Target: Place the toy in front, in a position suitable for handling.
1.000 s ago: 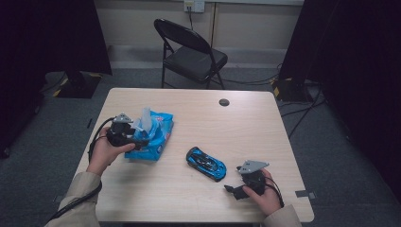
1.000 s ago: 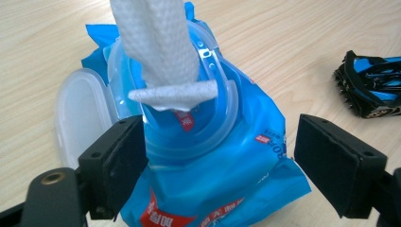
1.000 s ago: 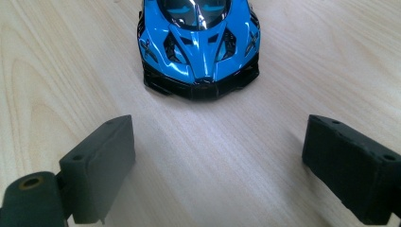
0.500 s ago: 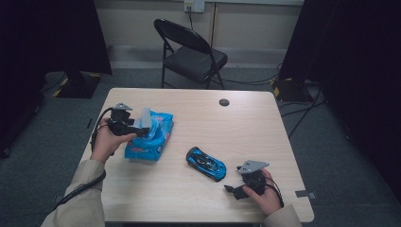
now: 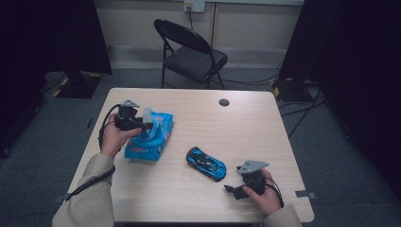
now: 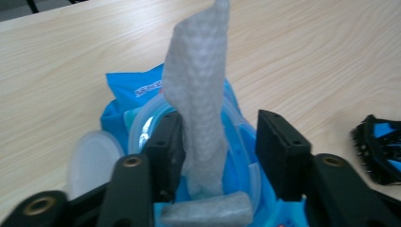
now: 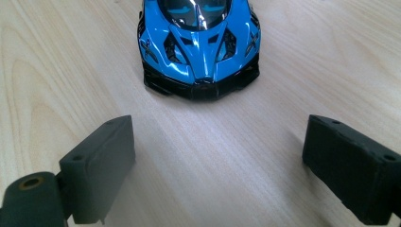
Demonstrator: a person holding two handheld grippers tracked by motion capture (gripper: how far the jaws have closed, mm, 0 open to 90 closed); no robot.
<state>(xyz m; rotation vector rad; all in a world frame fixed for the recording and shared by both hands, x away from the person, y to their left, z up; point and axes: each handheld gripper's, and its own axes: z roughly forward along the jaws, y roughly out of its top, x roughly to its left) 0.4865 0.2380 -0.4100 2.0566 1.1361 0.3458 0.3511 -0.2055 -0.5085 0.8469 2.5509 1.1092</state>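
Wipe (image 6: 198, 94) between your left gripper (image 6: 220, 156) pads, jaws just closing, one pad touching, no clamp yet | pack (image 5: 150, 137) lid open for pulling | right gripper (image 7: 231, 165) wide open, empty, facing car (image 7: 201, 45).

overhead camera faces forward; both claw cameras close, sharing table (image 5: 246, 123).

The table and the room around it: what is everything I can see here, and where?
Wipes pack: one, blue, table's left part, its round lid flipped open.
Wipe: one, white, sticking up from the pack, between the left jaws.
Toy car: one, blue and black, middle of the table.
Small disc: one, dark, far edge of the table.
Table: one, light wood.
Folding chair: one, black, behind the table.
Left gripper: black, jaws just closing around the wipe, one pad touching it.
Right gripper: black, jaws open, facing the car.
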